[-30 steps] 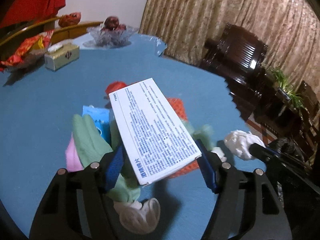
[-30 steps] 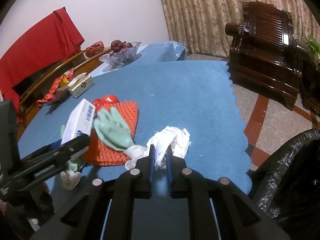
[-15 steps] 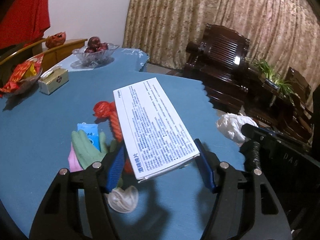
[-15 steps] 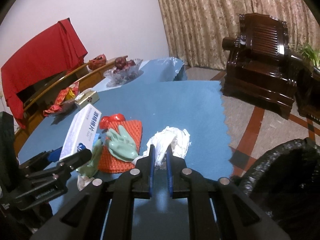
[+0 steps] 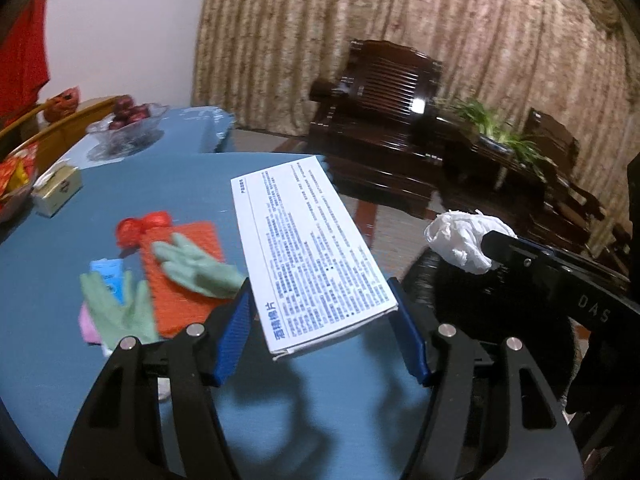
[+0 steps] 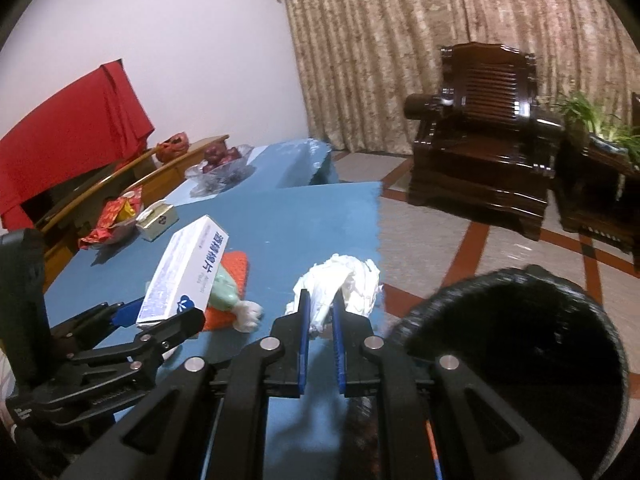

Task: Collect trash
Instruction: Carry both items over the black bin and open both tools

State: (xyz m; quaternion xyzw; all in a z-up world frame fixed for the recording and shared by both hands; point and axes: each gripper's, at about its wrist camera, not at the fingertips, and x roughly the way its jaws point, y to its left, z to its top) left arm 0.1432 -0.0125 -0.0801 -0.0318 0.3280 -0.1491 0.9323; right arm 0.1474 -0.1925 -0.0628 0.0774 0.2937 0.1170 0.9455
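The left tongs (image 5: 324,332) are clamped on a white box (image 5: 308,252) printed with blue text, holding it tilted in the air above the blue tabletop (image 5: 52,264). The right tongs (image 6: 320,320) are pinched together on a crumpled white tissue (image 6: 344,280), lifted just beside the rim of the black trash bag (image 6: 520,344) at the tabletop's edge. On the tabletop lie an orange mesh pad (image 5: 180,280), two green gloves (image 5: 196,266) and a red wrapper (image 5: 140,226).
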